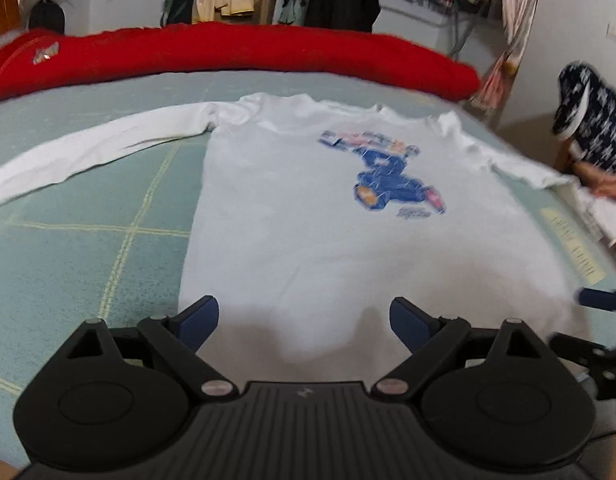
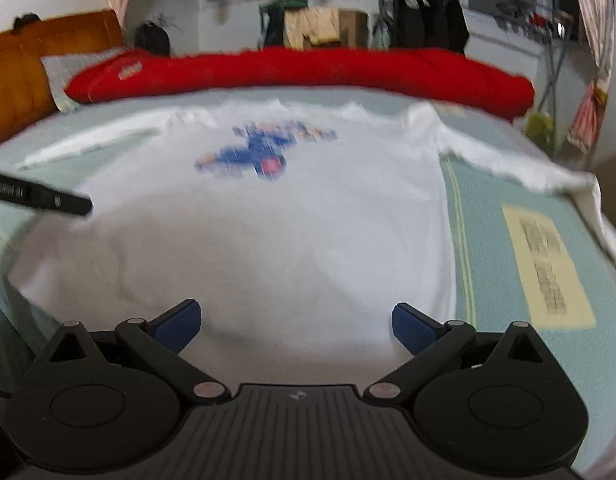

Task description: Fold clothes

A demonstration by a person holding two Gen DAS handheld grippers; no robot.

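Your long-sleeved shirt [image 1: 308,220] lies flat on the bed [image 1: 88,220], sleeves spread to both sides. Behind its collar, a rolled quilt [image 1: 248,54] runs across the bed.

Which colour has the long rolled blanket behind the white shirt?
The blanket is bright red, clearest in the left wrist view.

- The bed [image 1: 88,216] carries everything — a pale green cover with thin yellow grid lines and a yellowish printed patch near its right edge.
- A white long-sleeved shirt [image 1: 308,240] lies flat on the cover, front up, blue printed figure showing, both sleeves spread outward.
- A red quilt [image 1: 236,52] lies rolled along the far side, well apart from the shirt's collar.
- A pillow [image 2: 64,72] sits at the wooden headboard end — touching the quilt.
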